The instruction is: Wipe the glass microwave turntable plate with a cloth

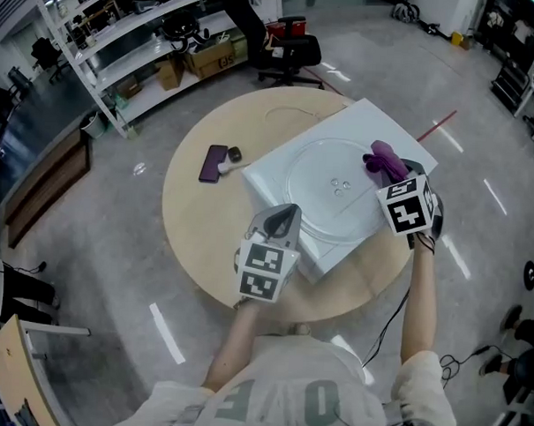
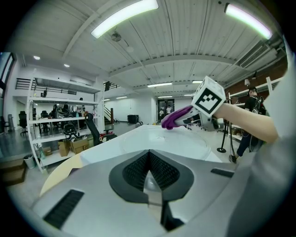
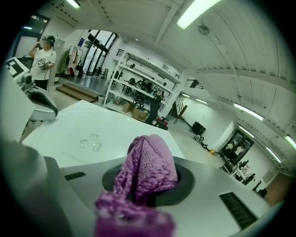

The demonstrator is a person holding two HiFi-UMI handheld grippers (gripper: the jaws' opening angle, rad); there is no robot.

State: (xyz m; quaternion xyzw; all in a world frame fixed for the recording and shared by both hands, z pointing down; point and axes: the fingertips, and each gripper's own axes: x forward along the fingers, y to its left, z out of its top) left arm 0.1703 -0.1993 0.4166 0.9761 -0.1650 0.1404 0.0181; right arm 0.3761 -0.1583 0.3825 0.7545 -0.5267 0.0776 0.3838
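The clear glass turntable plate [image 1: 324, 210] lies flat on a white box, and also shows as a wide disc [image 2: 162, 141] in the left gripper view and with its three hub nubs [image 3: 83, 134] in the right gripper view. My left gripper [image 1: 289, 216] is at the plate's near-left rim, its jaws [image 2: 149, 173] shut with a glassy edge between them. My right gripper [image 1: 390, 175] hovers over the plate's far-right rim, shut on a purple knitted cloth [image 1: 384, 158]. The cloth [image 3: 148, 166] bulges out of the jaws and hides the right fingertips. From the left gripper view, the cloth [image 2: 175, 118] sticks out over the plate.
The white box [image 1: 359, 119] sits on a round wooden table [image 1: 195, 240]. A dark purple phone-like slab [image 1: 214, 163] and a small dark round item [image 1: 235, 153] lie left of the box. An office chair [image 1: 287, 50] and shelves [image 1: 125, 34] stand behind. A person [image 3: 44, 55] stands far off.
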